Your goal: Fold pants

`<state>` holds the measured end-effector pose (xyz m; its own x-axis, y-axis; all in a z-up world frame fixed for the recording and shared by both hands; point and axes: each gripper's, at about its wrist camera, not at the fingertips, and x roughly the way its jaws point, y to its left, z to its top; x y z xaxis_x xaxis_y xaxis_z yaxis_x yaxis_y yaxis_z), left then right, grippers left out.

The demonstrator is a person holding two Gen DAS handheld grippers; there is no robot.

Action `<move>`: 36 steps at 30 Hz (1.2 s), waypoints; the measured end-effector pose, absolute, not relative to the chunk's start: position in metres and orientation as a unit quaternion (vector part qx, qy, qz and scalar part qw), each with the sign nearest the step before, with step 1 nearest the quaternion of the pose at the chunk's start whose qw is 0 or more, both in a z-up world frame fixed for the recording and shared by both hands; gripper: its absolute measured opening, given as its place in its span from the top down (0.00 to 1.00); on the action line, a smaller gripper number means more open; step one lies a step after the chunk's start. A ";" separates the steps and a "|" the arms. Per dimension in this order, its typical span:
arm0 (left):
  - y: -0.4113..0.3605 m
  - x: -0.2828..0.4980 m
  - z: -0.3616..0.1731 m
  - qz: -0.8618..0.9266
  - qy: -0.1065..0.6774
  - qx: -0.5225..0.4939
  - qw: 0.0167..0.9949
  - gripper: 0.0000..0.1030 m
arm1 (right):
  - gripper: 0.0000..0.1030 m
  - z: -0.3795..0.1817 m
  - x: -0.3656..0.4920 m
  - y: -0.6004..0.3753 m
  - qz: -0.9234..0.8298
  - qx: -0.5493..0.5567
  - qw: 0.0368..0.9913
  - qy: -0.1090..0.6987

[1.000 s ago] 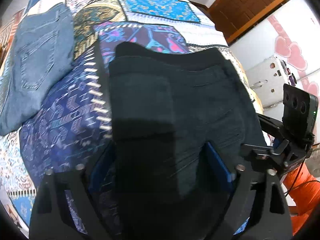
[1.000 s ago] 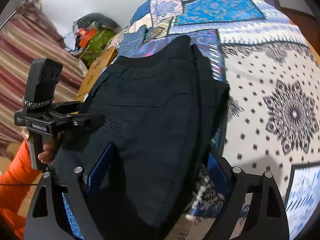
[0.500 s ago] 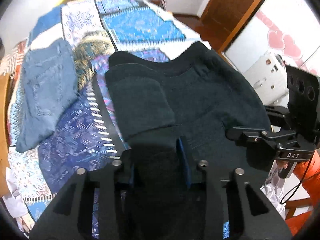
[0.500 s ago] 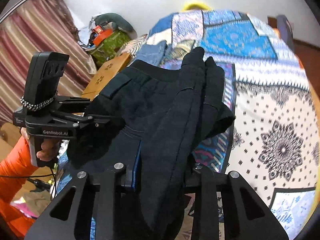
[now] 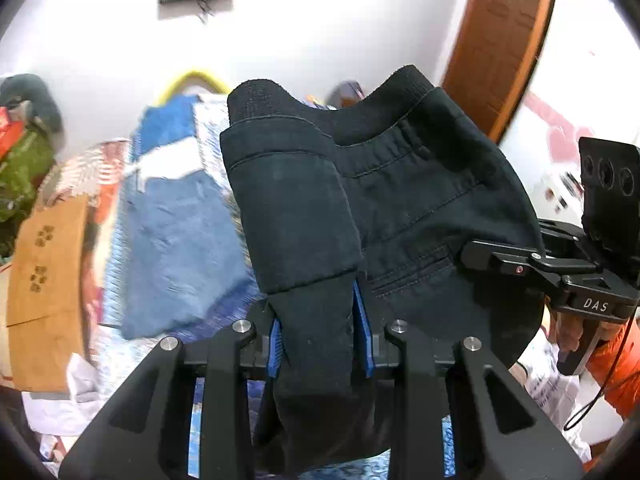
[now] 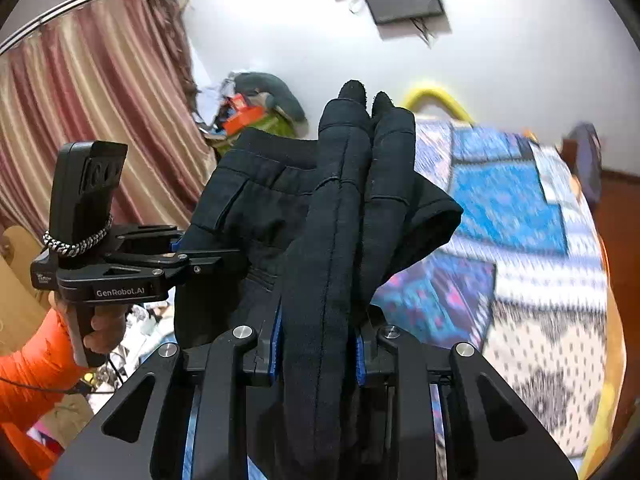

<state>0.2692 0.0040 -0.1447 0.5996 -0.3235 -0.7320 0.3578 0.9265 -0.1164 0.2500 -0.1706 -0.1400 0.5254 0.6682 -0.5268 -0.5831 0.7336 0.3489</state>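
Note:
The folded black pants [image 5: 400, 208] hang in the air between my two grippers, lifted off the bed. My left gripper [image 5: 320, 332] is shut on one side of the folded stack, blue pads pinching the cloth. My right gripper [image 6: 316, 344] is shut on the other side, with thick folded layers [image 6: 344, 200] rising between its fingers. Each gripper shows in the other's view: the right one [image 5: 520, 268] at the pants' right edge, the left one [image 6: 168, 260] at their left edge.
The patchwork bedspread [image 6: 520, 240] lies below and ahead. Folded blue jeans [image 5: 176, 232] lie on the bed at the left. A wooden door [image 5: 504, 40] stands at the back right, striped curtains [image 6: 80, 120] and a clutter pile [image 6: 256, 112] at the left.
Both grippers closed on the pants and lifted them up off the bed; the views tilted upward toward the wall.

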 end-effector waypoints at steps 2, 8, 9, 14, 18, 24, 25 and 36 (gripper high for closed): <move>0.018 0.271 -0.133 -0.173 0.393 0.019 0.903 0.71 | 0.77 -0.132 0.261 -0.156 0.370 0.065 0.870 0.320; 0.068 0.291 -0.111 -0.122 0.369 0.007 0.921 0.71 | 0.77 -0.121 0.293 -0.112 0.402 0.063 0.863 0.299; 0.078 0.297 -0.108 -0.113 0.366 0.006 0.924 0.71 | 0.77 -0.121 0.301 -0.103 0.408 0.062 0.861 0.296; 0.115 0.329 -0.110 -0.077 0.362 0.011 0.929 0.71 | 0.77 -0.127 0.337 -0.062 0.425 0.062 0.853 0.296; 0.142 0.364 -0.128 -0.056 0.370 0.010 0.928 0.71 | 0.77 -0.143 0.364 -0.041 0.428 0.061 0.848 0.307; 0.170 0.420 -0.180 -0.040 0.399 -0.017 0.916 0.71 | 0.77 -0.188 0.415 -0.015 0.417 0.064 0.837 0.349; 0.174 0.427 -0.189 -0.039 0.403 -0.018 0.914 0.71 | 0.77 -0.197 0.423 -0.011 0.414 0.063 0.834 0.358; 0.191 0.508 -0.319 -0.049 0.475 -0.041 0.878 0.71 | 0.76 -0.294 0.490 0.007 0.369 0.040 0.812 0.450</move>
